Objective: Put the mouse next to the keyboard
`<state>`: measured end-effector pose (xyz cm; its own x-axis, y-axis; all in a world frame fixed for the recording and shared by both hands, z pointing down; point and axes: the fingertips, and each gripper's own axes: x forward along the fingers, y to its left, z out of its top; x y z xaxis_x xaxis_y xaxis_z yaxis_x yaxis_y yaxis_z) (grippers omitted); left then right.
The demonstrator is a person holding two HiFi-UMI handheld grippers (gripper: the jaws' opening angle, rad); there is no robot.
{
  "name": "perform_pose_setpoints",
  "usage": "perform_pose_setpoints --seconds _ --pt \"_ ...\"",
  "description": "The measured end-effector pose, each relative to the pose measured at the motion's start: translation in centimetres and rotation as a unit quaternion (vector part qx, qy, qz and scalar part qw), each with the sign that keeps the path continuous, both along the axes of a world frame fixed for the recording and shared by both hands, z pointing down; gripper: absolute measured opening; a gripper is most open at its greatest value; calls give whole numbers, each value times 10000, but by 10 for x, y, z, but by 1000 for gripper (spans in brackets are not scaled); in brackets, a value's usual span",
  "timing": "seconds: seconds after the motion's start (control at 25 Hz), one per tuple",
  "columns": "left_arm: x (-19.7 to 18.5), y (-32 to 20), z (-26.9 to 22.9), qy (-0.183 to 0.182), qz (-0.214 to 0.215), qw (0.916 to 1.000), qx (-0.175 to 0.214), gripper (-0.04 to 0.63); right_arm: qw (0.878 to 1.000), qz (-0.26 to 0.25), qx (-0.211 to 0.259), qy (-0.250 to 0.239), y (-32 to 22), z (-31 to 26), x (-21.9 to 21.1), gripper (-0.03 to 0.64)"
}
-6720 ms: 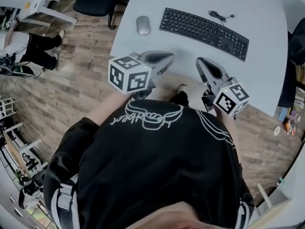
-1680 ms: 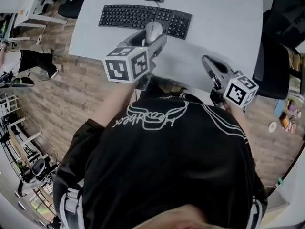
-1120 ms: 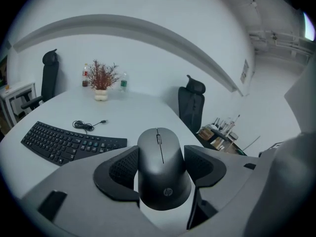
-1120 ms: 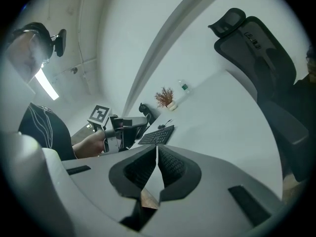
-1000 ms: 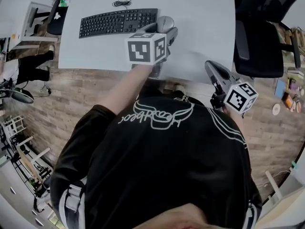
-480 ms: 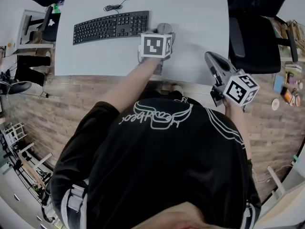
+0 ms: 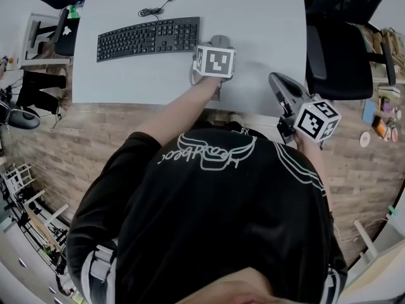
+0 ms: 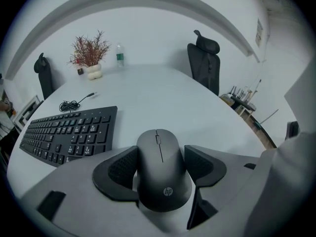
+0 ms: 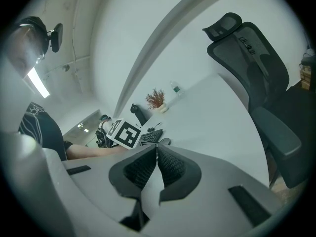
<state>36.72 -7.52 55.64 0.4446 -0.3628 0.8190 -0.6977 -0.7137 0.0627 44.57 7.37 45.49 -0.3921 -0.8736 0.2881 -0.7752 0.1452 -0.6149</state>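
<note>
Lower than a second ago, the left fingers point(image 8: 122, 171) have brought the mouse point(image 8: 163, 168) down toward the desk point(image 7: 266, 18), off the right end of the keyboard point(image 7: 149, 38). In the earliest picture the mouse lay loose off the keyboard's other end.

Starting at the left of the head view, the keyboard lies flat with its cable curled behind it. We judge that the open patch of desk just past its right end is the spot being aimed at, since a mouse is normally used there.

Next comes the mouse, with its nose pointing away from us and its long side roughly parallel to the keyboard's short edge. It is near the keyboard but not touching it. It sits squarely between the left fingers. They stand wide apart, one ribbed pad against each flank, and the rear half of the mouse is tucked back between them. We read that as a firm grip, held wide only because the mouse body is wide. From the left gripper view we cannot quite tell whether its underside rests on the desk yet or hangs just above it.

Further right, near the desk edge, the right fingers point(image 9: 173, 167) are pressed together with nothing between them. They point toward the far side of the desk, well apart from the mouse. We take them to be parked out of the way, as one hand can do this job.
</note>
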Motion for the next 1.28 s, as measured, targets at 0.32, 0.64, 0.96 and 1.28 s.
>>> perform_pose_setpoints --seconds 0.32,0.64,0.96,1.28 --pt "2 -3 -3 432 131 9989 127 344 9995 -123 -100 258 -7 6 -1 17" --pt "-13 -8 -58 1543 96 9871 413 356 9950 -609 16 796 -17 -6 -16 17" --pt "-53 46 -160 3332 939 9382 -3 8 9873 -1110 292 1097 -34 -43 -54 17" --pt "-113 104 -228 3976 2098 8922 433 8 9770 -1391 972 1290 -16 -101 -130 17"
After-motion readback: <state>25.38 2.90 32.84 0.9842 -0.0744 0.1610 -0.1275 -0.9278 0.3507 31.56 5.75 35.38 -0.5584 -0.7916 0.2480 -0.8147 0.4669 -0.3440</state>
